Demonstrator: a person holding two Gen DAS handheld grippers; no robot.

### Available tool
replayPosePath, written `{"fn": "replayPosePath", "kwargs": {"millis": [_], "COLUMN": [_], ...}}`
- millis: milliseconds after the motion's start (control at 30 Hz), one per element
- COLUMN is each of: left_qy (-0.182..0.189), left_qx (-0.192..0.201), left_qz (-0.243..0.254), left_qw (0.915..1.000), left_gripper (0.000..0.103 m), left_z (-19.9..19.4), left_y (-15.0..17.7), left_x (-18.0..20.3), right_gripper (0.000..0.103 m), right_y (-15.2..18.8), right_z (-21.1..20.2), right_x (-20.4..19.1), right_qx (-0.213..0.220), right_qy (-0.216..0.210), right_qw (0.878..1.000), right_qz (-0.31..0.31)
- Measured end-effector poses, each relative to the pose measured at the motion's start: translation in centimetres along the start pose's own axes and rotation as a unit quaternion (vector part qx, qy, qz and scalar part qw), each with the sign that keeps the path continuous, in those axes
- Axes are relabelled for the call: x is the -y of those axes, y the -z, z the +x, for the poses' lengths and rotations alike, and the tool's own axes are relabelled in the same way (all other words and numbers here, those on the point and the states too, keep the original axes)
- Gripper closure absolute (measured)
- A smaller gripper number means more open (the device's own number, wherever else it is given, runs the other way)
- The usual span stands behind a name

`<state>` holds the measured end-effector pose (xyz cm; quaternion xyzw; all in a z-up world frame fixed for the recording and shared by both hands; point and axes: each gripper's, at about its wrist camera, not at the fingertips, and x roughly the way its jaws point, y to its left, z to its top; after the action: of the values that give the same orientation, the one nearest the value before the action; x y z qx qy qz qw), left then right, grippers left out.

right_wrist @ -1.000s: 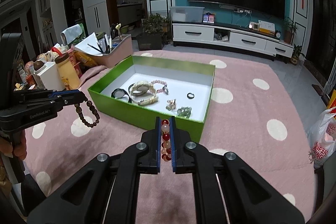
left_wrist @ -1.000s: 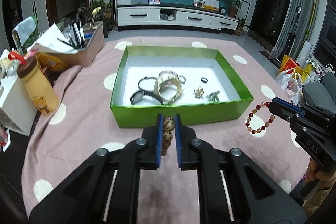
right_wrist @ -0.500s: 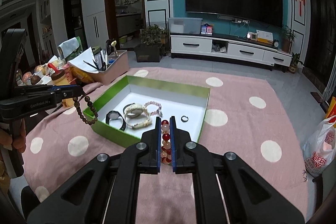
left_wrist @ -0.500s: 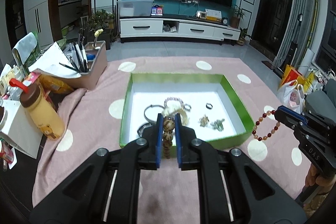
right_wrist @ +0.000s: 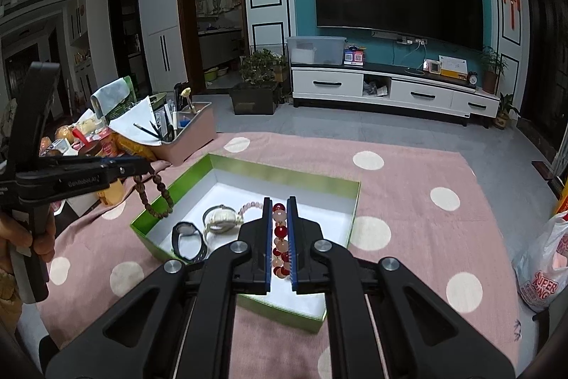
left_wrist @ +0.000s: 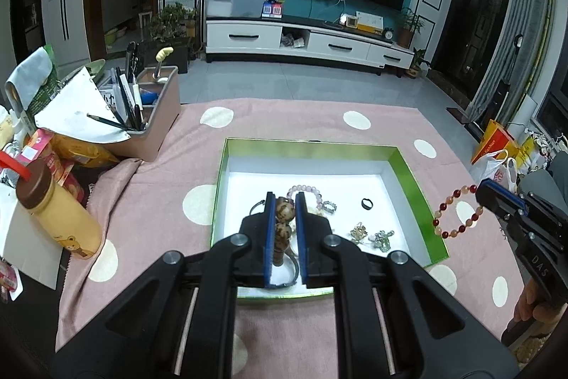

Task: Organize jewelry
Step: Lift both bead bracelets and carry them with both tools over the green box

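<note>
A green box with a white floor (left_wrist: pixel 404 166) (right_wrist: pixel 227 166) sits on the pink dotted cloth. Inside lie a pink bead bracelet (left_wrist: pixel 305 192), a black ring (left_wrist: pixel 367 203), small charms (left_wrist: pixel 371 235), a watch (right_wrist: pixel 222 219) and a black band (right_wrist: pixel 186 238). My left gripper (left_wrist: pixel 284 201) is shut on a brown wooden bead bracelet (left_wrist: pixel 284 219) (right_wrist: pixel 156 194), held above the box's near left part. My right gripper (right_wrist: pixel 277 205) is shut on a red and peach bead bracelet (right_wrist: pixel 278 237) (left_wrist: pixel 456 214), held above the box's right side.
A pink organizer with pens (left_wrist: pixel 142 116) stands at the back left. A yellow bottle with a brown cap (left_wrist: pixel 53 208), snack packs and a white carton crowd the left edge. Plastic bags (right_wrist: pixel 543 269) lie on the floor to the right.
Both grippers have risen and moved forward over the green box, each still holding its bracelet. The box now sits lower and closer in both views.
</note>
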<state>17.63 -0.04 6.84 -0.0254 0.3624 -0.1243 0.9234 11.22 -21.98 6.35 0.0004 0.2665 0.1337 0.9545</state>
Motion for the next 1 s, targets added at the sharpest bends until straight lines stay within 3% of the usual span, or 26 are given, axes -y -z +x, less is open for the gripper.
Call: {"fn": "replayPosePath", "kwargs": {"millis": [300,1000], "left_qy": [-0.016,-0.055], "left_qx": [-0.03,-0.069], "left_qz": [-0.021,-0.003], "left_qw": [0.9992,0.9961], "left_gripper": [0.092,0.092], "left_z": [4.3,10.7], "left_y": [-1.7,-3.2], "left_x": [-1.5,-1.9], "right_gripper": [0.096,0.096], "right_y": [-1.8,-2.2], "right_z": [3.6,10.6], "right_x": [0.9,2.6], "right_qx": [-0.019,-0.078], "right_qy": [-0.003,-0.001], "right_qw": [1.0,0.997], "right_qz": [0.006,0.019]}}
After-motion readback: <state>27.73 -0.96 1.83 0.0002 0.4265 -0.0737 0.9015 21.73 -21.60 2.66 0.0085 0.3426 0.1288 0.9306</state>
